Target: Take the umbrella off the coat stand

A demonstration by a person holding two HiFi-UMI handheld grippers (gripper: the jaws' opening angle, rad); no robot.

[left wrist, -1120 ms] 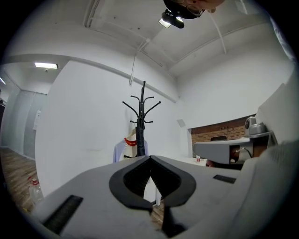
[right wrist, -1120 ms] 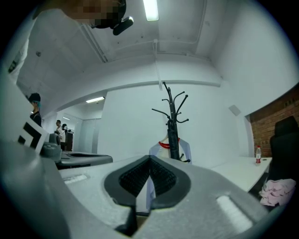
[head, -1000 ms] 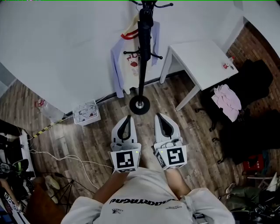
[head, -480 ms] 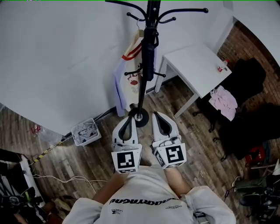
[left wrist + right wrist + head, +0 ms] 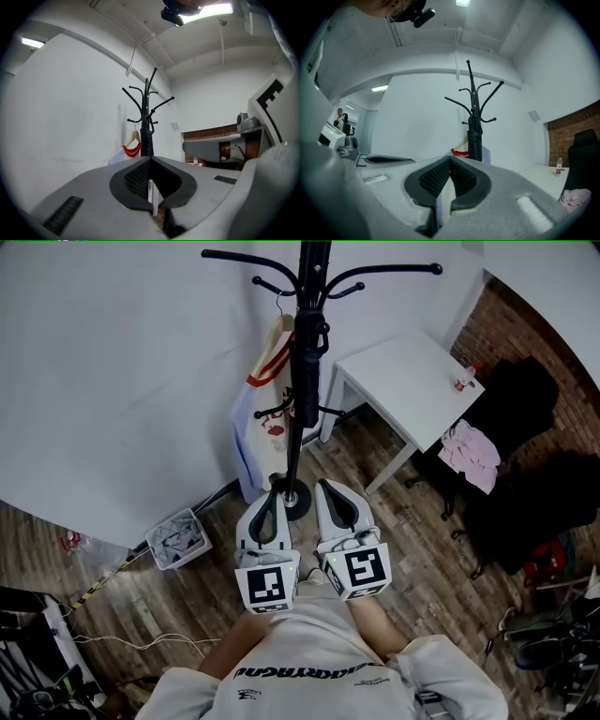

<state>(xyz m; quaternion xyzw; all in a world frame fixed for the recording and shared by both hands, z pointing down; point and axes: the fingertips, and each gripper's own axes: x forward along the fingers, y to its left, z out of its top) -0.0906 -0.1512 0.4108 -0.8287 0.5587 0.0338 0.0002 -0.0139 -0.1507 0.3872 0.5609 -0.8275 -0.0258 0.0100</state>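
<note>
Left gripper [image 5: 274, 491]: its fingers are pressed together tip to tip and hold nothing; they point level at the coat stand.
Right gripper [image 5: 329, 489]: its fingers are closed on each other and empty, just beside the left pair and parallel to it.
Umbrella [image 5: 305, 371]: black and folded, it hangs upright along the pole, straight ahead of both pairs of fingers and above their tips, apart from them.
Coat stand [image 5: 292, 448]: a black pole with curved hooks at the top; in the head view its round base shows between the two sets of fingertips.
Garment [image 5: 261, 413]: pale with red trim, on a hanger beyond the pole, ahead and left of the fingers.
Worktop [image 5: 403, 381]: white, ahead and right of the right fingers, with a small bottle [image 5: 461, 379] at its far edge.
</note>
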